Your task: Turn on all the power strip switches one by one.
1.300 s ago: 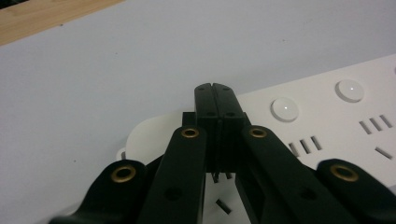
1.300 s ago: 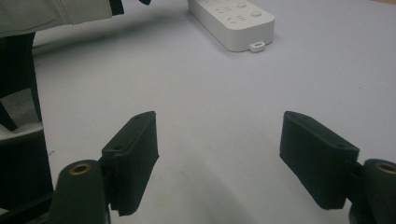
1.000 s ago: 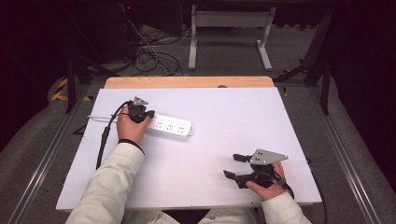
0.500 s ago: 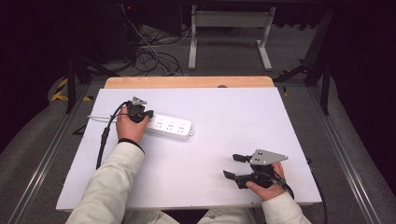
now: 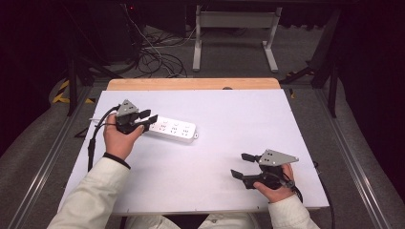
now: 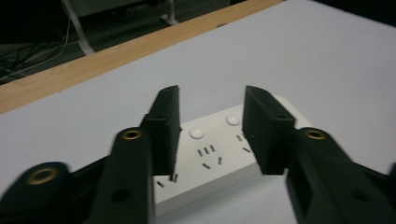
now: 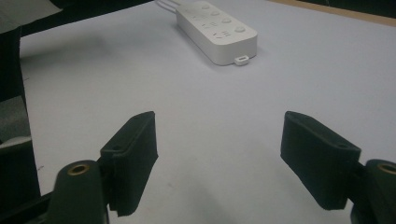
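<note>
The white power strip (image 5: 172,129) lies flat on the left half of the white tabletop (image 5: 229,114), untouched so far as the pictures show, so the work looks barely begun. The left tool (image 5: 152,119) hangs over the strip's left end with its 2 jaws parted narrowly, 1 to each side of the sockets, not closed on anything. The right tool (image 5: 243,165) rests well apart near the front edge, jaws wide and empty; gripping and moving the strip seem left to do.
</note>
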The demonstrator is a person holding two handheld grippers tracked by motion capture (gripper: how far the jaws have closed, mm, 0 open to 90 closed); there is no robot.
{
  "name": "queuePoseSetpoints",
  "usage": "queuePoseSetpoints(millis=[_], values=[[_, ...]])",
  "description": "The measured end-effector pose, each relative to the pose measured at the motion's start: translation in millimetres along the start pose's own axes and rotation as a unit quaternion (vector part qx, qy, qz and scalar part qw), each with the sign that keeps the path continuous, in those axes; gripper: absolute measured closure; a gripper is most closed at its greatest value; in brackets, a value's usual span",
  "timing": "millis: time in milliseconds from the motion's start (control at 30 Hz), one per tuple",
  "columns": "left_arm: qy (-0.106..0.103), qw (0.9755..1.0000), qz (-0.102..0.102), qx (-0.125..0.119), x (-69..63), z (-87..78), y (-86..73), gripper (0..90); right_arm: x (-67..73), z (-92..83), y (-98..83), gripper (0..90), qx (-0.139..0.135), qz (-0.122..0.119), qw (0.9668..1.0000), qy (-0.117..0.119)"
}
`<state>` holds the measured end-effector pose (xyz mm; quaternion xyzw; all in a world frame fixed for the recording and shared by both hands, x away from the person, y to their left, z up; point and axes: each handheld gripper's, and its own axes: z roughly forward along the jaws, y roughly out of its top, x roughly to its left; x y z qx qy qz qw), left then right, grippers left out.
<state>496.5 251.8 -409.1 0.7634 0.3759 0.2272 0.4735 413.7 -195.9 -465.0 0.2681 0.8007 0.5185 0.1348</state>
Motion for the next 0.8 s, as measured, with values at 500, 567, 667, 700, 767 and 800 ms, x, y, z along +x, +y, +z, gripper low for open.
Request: queuePoseSetpoints(millis=[500,567,667,700,767,800], values=[[-0.074,0.9971,-0.003,-0.019,-27.6,-63.9,-55.8,24.7,-4.8,-3.9,-1.5,26.8,-0.002,0.006,0.9999,-0.016],[-0.075,0.9971,-0.003,-0.013,-30.2,-70.0,-71.6,23.8,-4.6,-3.9,-1.5,26.8,-0.002,0.004,0.9999,-0.015],[-0.081,0.9949,0.012,-0.06,-35.3,-81.0,-95.0,22.7,-4.6,-3.5,-2.2,26.8,-0.001,0.004,0.9999,-0.014],[-0.073,0.9943,0.032,-0.07,-36.2,-84.3,-101.3,22.6,-4.5,-3.5,-2.7,26.8,0.001,0.003,0.9999,-0.014],[-0.064,0.9946,0.042,-0.07,-38.5,-88.3,-109.5,21.9,-4.5,-2.7,-3.0,26.8,0.002,0.004,0.9999,-0.013],[-0.068,0.9946,0.034,-0.07,-38.1,-89.2,-112.1,21.8,-4.7,-2.1,-3.0,26.8,0.003,0.003,0.9999,-0.013]])
